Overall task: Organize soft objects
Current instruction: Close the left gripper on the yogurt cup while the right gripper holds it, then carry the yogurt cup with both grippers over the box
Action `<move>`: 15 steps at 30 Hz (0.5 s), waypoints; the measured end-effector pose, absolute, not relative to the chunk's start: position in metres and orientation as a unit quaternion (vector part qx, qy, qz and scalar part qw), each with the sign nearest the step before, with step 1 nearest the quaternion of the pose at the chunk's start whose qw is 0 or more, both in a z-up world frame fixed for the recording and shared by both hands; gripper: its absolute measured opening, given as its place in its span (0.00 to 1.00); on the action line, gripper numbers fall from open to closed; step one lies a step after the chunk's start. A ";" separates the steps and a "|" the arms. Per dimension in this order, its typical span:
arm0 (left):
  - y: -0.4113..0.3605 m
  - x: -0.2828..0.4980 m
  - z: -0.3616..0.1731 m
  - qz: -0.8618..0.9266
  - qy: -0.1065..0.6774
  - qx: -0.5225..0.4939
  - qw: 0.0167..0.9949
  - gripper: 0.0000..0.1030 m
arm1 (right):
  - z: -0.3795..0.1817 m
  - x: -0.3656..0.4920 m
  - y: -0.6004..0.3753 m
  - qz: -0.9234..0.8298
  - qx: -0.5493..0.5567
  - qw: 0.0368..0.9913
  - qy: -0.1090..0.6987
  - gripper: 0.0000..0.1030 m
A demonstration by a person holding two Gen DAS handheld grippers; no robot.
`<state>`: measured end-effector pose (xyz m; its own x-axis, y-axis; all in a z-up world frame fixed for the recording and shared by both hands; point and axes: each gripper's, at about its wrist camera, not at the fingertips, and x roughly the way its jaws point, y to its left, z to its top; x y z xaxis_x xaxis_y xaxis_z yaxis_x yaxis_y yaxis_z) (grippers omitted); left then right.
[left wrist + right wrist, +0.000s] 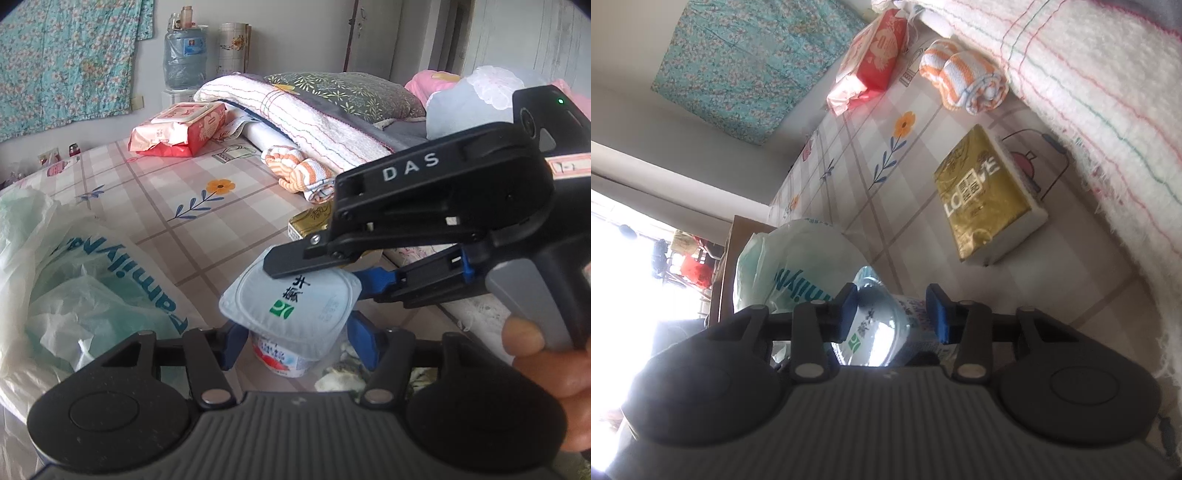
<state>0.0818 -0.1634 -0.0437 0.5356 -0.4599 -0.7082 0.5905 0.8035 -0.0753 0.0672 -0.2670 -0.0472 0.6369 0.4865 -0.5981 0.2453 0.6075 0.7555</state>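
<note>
The yogurt cup (291, 314) sits over the bed (166, 192), just beside the plastic bag (74, 288), and both tools are on it: the right tool (892, 317) is clamped across it top to bottom, one blue pad on the foil lid and one under the base, while the left tool (299, 343) brackets its printed sides, though I cannot tell whether those pads press or merely stand apart around it. The risk, as I judge it, is a squeeze too hard on thin plastic walls, buckling the cup or popping the glossy foil lid; a double hold pulling two ways could also tip it. The bag is crinkly, limp film, so its mouth may collapse when the cup goes in. Beyond the cup lie a gold, brick-shaped tissue pack (986, 199) and a rolled orange-striped towel (964, 77), both soft
</note>
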 end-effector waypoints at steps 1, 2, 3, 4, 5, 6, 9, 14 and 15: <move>-0.164 0.082 -0.043 -0.300 0.377 0.088 0.872 0.58 | -0.045 0.067 -0.266 0.076 0.432 0.796 0.417 0.36; -0.165 0.083 -0.043 -0.299 0.376 0.089 0.873 0.58 | -0.043 0.067 -0.264 0.076 0.428 0.799 0.416 0.34; -0.165 0.083 -0.043 -0.297 0.374 0.089 0.874 0.57 | -0.041 0.067 -0.263 0.075 0.422 0.803 0.415 0.32; -0.165 0.083 -0.043 -0.295 0.374 0.088 0.875 0.57 | -0.039 0.067 -0.261 0.073 0.416 0.806 0.414 0.31; -0.165 0.083 -0.042 -0.295 0.375 0.087 0.875 0.57 | -0.036 0.067 -0.260 0.072 0.412 0.809 0.413 0.30; -0.165 0.083 -0.042 -0.296 0.375 0.084 0.875 0.56 | -0.035 0.067 -0.258 0.071 0.407 0.812 0.412 0.30; -0.163 0.083 -0.042 -0.294 0.374 0.078 0.876 0.55 | -0.032 0.067 -0.256 0.068 0.400 0.816 0.412 0.30; -0.159 0.079 -0.035 -0.296 0.366 0.072 0.879 0.55 | -0.025 0.064 -0.254 0.066 0.399 0.819 0.407 0.30; -0.158 0.078 -0.033 -0.296 0.364 0.070 0.880 0.55 | -0.022 0.063 -0.253 0.067 0.398 0.821 0.405 0.30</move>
